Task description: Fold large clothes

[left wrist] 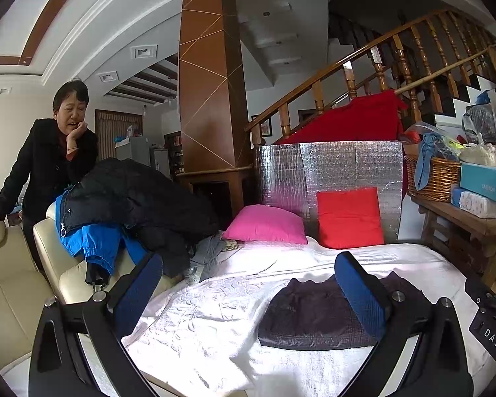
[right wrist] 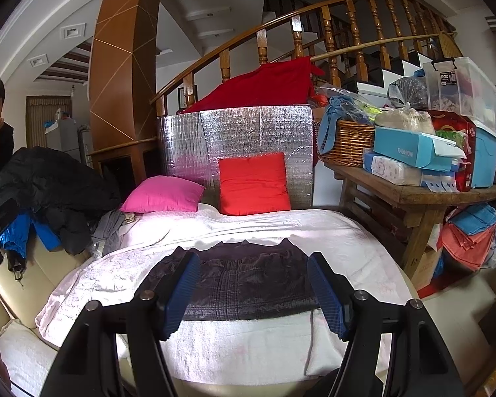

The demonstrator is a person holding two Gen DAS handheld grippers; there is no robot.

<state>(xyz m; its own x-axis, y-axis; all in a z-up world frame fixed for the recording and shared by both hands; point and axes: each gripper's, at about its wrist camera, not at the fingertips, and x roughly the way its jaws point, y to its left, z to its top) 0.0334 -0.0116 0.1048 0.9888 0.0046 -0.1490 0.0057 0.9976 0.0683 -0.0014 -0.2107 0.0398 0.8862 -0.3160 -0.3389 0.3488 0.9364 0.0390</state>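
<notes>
Now, folded dark garment [right wrist: 244, 281] mid-blanket [right wrist: 248, 347], white margin all round, both grippers [left wrist: 258, 291] [right wrist: 251, 294] released.

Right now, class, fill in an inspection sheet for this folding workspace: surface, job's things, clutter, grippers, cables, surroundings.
Surface: white blanket covering a cream sofa.
Job's things: dark quilted garment lying flat on the blanket.
Clutter: pile of dark and blue jackets, pink cushion, red cushion.
Grippers: left gripper and right gripper open, holding nothing.
Cables: nothing seen.
Surroundings: silver foil panel, wooden staircase, loaded wooden bench, a person watching.
</notes>
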